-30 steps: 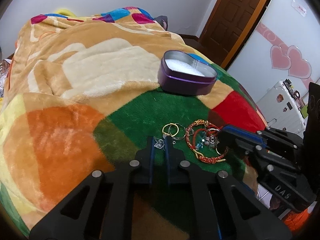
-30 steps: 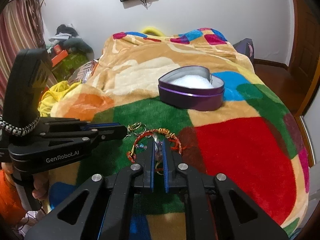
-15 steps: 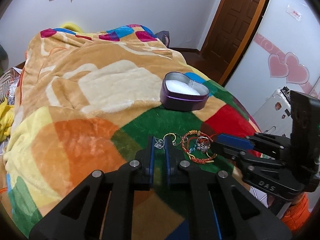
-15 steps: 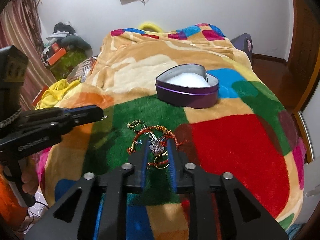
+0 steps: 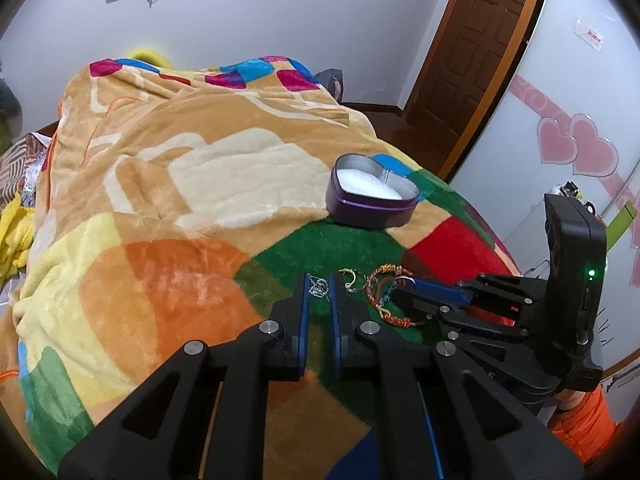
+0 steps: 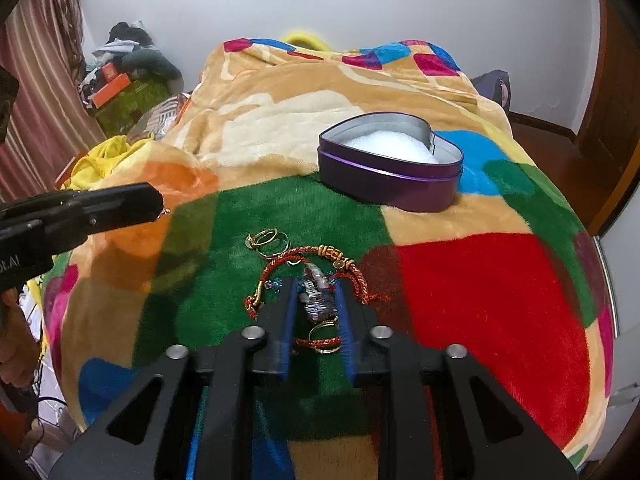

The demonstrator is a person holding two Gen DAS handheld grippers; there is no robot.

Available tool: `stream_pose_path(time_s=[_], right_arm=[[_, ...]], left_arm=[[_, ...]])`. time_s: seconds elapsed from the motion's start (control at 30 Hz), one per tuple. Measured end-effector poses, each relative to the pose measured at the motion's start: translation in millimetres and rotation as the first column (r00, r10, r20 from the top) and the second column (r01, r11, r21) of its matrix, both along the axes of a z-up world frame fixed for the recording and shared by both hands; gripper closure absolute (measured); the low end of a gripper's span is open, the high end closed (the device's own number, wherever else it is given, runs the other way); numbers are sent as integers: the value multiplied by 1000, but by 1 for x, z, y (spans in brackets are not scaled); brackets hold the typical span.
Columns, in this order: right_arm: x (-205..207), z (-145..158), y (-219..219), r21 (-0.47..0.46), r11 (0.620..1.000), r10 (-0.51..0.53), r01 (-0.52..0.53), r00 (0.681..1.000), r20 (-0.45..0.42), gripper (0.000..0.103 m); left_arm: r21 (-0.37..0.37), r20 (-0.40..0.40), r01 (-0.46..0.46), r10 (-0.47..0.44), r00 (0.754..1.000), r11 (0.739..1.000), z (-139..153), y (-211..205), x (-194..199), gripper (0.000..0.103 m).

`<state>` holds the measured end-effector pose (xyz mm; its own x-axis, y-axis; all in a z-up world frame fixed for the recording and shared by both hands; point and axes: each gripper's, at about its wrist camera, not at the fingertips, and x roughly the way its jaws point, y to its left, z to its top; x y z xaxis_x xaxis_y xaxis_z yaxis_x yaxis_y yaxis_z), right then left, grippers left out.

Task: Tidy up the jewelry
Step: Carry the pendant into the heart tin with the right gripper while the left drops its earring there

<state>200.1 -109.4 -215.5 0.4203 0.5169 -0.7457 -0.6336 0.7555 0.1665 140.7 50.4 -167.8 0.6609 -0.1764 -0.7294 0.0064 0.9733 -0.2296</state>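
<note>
A purple heart-shaped tin [image 5: 372, 200] with white padding sits open on the blanket; it also shows in the right wrist view [image 6: 390, 172]. My left gripper [image 5: 319, 286] is shut on a thin silver chain [image 5: 317, 286] and holds it above the blanket. A jewelry pile lies on the green patch: a red braided bracelet [image 6: 280, 262], gold rings [image 6: 266, 240] and a silver beaded piece [image 6: 318, 298]. My right gripper [image 6: 316, 300] is open, its fingers on either side of the silver piece.
The colourful fleece blanket [image 5: 180, 184] covers the whole bed. A wooden door [image 5: 476, 52] stands at the back right. Clothes and boxes [image 6: 128, 76] are piled by the left wall. The bed edge drops off on the right.
My left gripper has lifted up and back with the silver chain. My right gripper has opened wider and let the silver piece rest in the pile.
</note>
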Motion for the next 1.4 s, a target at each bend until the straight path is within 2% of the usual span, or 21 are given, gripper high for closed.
stream_pose_path(time_s=[0.33, 0.73, 1.0, 1.4], right_arm=[[-3, 36, -14, 80, 996, -35, 28, 995, 89, 90], [22, 71, -26, 163, 983, -112, 81, 976, 189, 90], [52, 68, -28, 193, 975, -147, 112, 974, 175, 90], [77, 42, -20, 175, 980, -109, 91, 989, 95, 90]], left_arm=[[10, 52, 12, -13, 999, 1000, 20, -6, 14, 95], [49, 116, 59, -64, 991, 997, 42, -26, 51, 95], [59, 103, 81, -87, 991, 995, 37, -34, 81, 95], [47, 0, 115, -115, 993, 992, 2, -39, 120, 95]])
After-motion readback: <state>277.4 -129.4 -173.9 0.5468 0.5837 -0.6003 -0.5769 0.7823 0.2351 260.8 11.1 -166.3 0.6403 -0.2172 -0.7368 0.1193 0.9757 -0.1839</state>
